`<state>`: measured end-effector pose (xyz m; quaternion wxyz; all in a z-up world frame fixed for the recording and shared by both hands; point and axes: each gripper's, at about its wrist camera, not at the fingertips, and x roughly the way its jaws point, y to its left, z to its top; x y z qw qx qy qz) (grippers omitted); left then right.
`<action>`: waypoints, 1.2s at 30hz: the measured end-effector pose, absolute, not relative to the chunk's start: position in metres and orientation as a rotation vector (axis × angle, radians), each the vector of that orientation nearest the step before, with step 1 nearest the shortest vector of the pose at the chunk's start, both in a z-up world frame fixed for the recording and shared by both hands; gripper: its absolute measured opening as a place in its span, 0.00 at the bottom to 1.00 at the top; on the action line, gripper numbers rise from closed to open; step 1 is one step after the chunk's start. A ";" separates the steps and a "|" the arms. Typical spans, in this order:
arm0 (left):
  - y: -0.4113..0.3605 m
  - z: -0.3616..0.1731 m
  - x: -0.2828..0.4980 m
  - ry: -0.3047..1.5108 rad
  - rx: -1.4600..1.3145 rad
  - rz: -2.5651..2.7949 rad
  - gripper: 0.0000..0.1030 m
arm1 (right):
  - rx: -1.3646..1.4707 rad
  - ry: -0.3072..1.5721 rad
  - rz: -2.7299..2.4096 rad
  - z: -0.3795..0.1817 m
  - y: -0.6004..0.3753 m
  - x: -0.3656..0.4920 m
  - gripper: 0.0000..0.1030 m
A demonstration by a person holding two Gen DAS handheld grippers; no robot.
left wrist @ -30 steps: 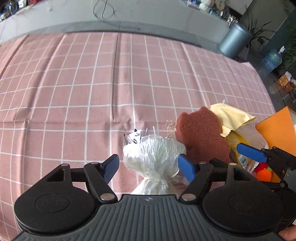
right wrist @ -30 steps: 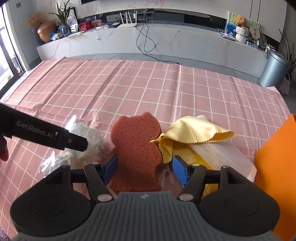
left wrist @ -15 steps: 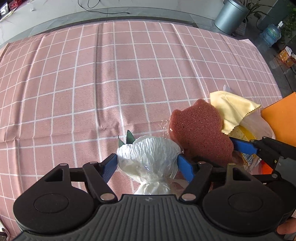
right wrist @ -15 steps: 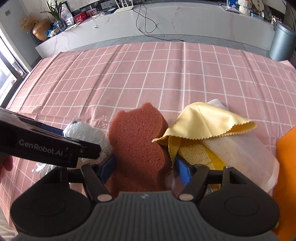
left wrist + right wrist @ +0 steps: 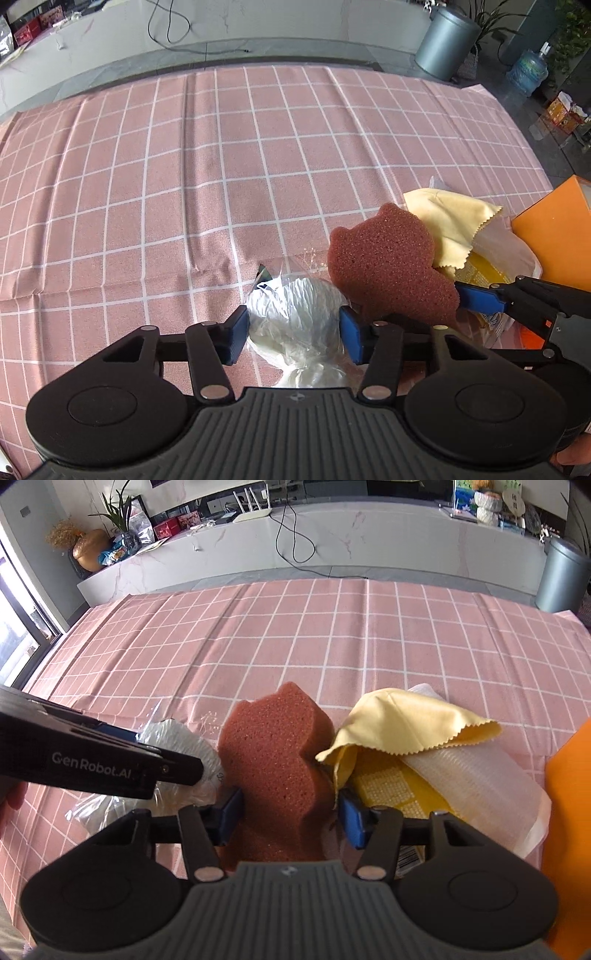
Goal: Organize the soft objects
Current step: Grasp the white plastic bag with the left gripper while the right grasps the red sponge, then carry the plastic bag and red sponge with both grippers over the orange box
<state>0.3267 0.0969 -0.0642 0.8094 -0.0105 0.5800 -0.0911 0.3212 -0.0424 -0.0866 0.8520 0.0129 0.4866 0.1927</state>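
Working from my left, I have the left tool (image 5: 293,334) pointing steeply down at the table (image 5: 184,184), with the clear plastic bag of white soft stuff (image 5: 295,314) sitting squarely between its two blue pads (image 5: 236,332). Its jaws have just been closing, and in the left wrist view both pads now meet the crinkled film on either side, so I read this as a grip on the bag. The bag's long axis runs toward me, its gathered neck trailing under the tool body, so the pads cross it at its bulging middle. It looks light, wrinkled and slippery, and the film may give way before the filling does.

Just beside the bag, on its right, stands the brown sponge (image 5: 277,764), cut in an animal outline with ears at the far end. It lies lengthwise between the pads of the right tool (image 5: 291,818), whose jaws have also just been closing; the left pad presses its flank, while the right pad (image 5: 351,821) sits at the waisted notch, where I cannot be sure of contact. I judge it gripped, loosely at best. The sponge is coarse and porous, and touches the bag's edge.

Further right, the yellow cloth (image 5: 406,723) with pinked edges drapes over a white mesh pad (image 5: 476,771), and an orange box (image 5: 569,812) closes off that side.
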 end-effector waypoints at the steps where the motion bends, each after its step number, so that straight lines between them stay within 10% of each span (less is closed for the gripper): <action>1: 0.096 -0.062 0.324 1.222 -0.024 -0.194 0.55 | 0.019 1.016 0.404 -0.084 -0.043 0.320 0.48; 36: 0.047 -0.003 0.135 0.545 0.060 -0.057 0.54 | -0.146 0.582 0.369 -0.006 -0.120 0.165 0.40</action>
